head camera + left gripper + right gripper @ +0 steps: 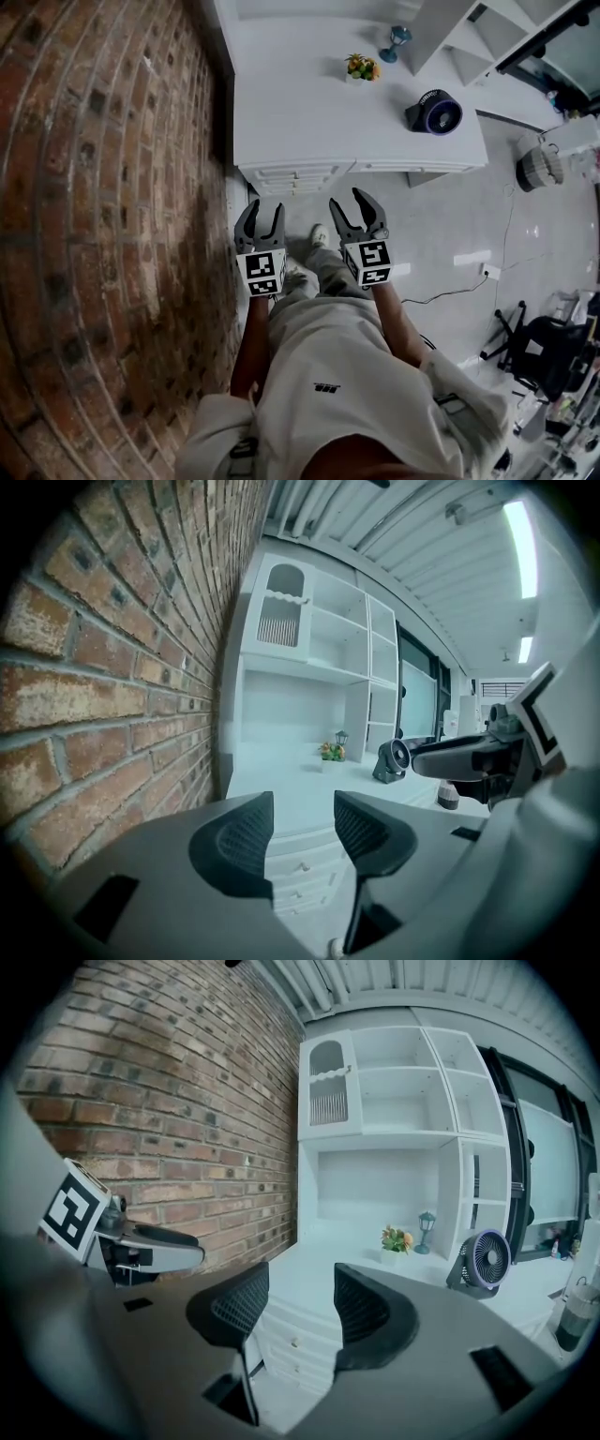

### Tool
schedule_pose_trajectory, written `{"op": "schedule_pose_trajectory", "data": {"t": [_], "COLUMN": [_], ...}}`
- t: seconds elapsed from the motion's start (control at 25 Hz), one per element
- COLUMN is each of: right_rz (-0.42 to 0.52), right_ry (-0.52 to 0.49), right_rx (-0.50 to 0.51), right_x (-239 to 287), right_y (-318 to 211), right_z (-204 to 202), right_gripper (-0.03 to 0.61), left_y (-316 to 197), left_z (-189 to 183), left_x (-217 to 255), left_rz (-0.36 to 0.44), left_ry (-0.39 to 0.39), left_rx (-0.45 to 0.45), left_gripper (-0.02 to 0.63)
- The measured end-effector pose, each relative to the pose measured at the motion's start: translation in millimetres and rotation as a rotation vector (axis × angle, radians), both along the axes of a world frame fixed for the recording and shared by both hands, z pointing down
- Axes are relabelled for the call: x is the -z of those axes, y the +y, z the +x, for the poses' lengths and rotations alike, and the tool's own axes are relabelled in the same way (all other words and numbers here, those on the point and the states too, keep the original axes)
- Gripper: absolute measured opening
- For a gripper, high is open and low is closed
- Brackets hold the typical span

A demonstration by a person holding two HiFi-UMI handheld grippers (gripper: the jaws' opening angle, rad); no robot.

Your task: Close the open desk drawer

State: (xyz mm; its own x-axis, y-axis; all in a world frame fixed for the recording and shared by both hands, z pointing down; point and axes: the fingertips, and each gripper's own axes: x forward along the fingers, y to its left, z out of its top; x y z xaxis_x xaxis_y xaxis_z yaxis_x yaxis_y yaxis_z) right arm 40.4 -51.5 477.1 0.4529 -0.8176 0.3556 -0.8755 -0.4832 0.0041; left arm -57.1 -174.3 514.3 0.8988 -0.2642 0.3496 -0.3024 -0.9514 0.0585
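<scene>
Your left gripper (pixel 264 211) and right gripper (pixel 349 202) hang side by side over your legs, both with jaws apart and nothing between them, and neither touches the desk (pixel 309 112). The drawer stack (pixel 295 175) sits under the desk's left front edge, next to the brick wall (pixel 112 187). The fronts look about flush, so I can't tell if one is out. That fits either walking up to push or standing off with it shut; a closer look at the fronts settles which. The fan (pixel 437 112) and plant (pixel 362 67) sit further back on top.
</scene>
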Motion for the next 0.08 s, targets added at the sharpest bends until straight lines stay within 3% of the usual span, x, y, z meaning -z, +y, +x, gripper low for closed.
{"op": "schedule_pose_trajectory", "data": {"t": [0.08], "right_rz": [0.005], "right_ry": [0.003], "right_rx": [0.002], "right_x": [2.8], "right_y": [0.4], "right_z": [-1.8], "right_gripper": [0.221], "left_y": [2.3], "left_z": [1.2], "left_x": [3.3], "left_rz": [0.005], "left_ry": [0.002], "left_rx": [-0.007], "left_gripper": [0.213]}}
